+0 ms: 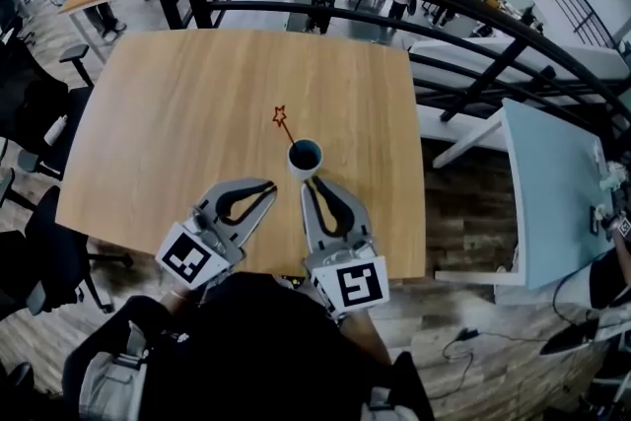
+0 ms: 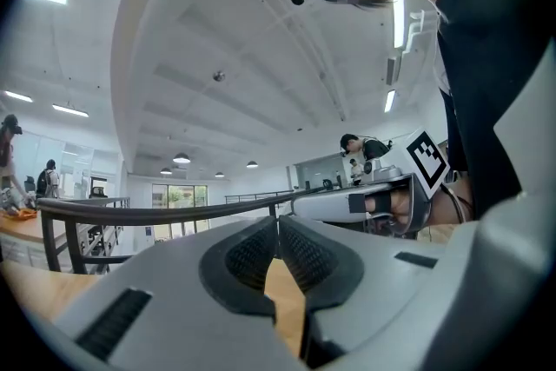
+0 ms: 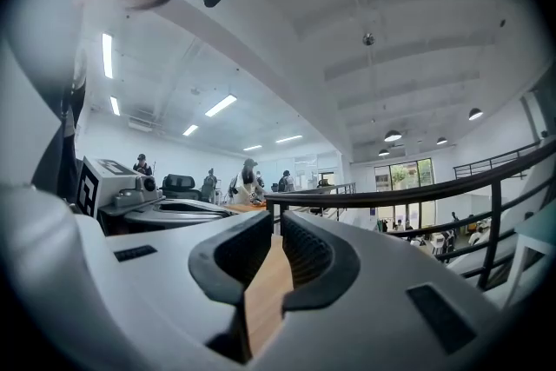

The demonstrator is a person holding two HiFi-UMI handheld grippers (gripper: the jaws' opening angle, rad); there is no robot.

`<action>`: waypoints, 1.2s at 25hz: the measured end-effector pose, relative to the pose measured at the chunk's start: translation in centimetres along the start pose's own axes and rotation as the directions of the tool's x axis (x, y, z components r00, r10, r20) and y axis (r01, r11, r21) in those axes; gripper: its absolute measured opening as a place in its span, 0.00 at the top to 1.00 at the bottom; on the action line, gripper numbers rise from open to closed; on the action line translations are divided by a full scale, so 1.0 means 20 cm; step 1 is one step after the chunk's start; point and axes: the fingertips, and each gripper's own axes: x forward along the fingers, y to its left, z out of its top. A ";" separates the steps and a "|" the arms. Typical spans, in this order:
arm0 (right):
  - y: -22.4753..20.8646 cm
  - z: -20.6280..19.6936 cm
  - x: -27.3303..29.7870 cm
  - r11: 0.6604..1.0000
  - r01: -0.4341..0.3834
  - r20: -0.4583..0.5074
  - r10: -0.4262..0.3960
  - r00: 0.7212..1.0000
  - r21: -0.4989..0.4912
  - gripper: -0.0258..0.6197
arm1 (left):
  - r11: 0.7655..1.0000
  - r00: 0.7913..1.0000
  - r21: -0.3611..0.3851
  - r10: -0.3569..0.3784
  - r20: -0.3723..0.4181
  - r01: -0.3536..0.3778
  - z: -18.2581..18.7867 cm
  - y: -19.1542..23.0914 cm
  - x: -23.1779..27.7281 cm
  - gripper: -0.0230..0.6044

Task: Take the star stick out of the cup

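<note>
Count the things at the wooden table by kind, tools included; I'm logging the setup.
cup: 1
star stick, standing in the cup: 1
tools: 2, the left tool and the right tool, both shut and empty
Total: 4

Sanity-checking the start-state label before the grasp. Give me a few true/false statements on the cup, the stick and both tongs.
1. The star stick stands in the cup. True.
2. The left tongs grip the stick. False: they are shut on nothing, on the near side of the cup.
3. The right tongs are shut and empty. True.
4. The cup lies tipped over on the table. False: it stands upright.
</note>
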 end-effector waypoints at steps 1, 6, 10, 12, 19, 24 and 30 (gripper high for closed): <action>0.00 -0.01 0.00 1.000 0.002 -0.001 -0.002 1.000 0.008 0.91 | 1.000 1.000 0.001 0.001 -0.002 -0.001 -0.01 0.00 0.00 0.92; -0.05 -0.07 0.01 1.000 0.009 -0.019 -0.009 1.000 0.014 0.91 | 1.000 1.000 0.012 0.012 0.007 -0.012 -0.01 0.01 0.03 0.92; -0.05 -0.12 0.08 0.999 -0.006 -0.039 0.007 0.999 0.032 0.84 | 0.999 0.999 0.005 0.041 -0.008 -0.041 -0.06 0.09 0.02 0.92; -0.07 -0.15 0.11 1.000 -0.013 -0.059 0.014 0.998 0.022 0.81 | 0.999 0.999 0.002 0.050 -0.007 -0.050 -0.08 0.12 0.03 0.92; -0.14 -0.29 0.31 1.000 -0.019 -0.122 0.018 0.992 -0.003 0.81 | 0.997 0.997 -0.025 0.066 -0.037 -0.067 -0.15 0.28 0.05 0.92; -0.22 -0.37 0.49 1.000 -0.013 -0.209 0.007 0.978 -0.027 0.80 | 0.997 0.997 -0.045 0.058 -0.053 -0.061 -0.13 0.43 0.11 0.92; -0.25 -0.45 0.62 0.999 -0.026 -0.284 0.019 0.959 -0.021 0.80 | 0.998 0.996 -0.040 0.047 -0.072 -0.050 -0.14 0.56 0.18 0.92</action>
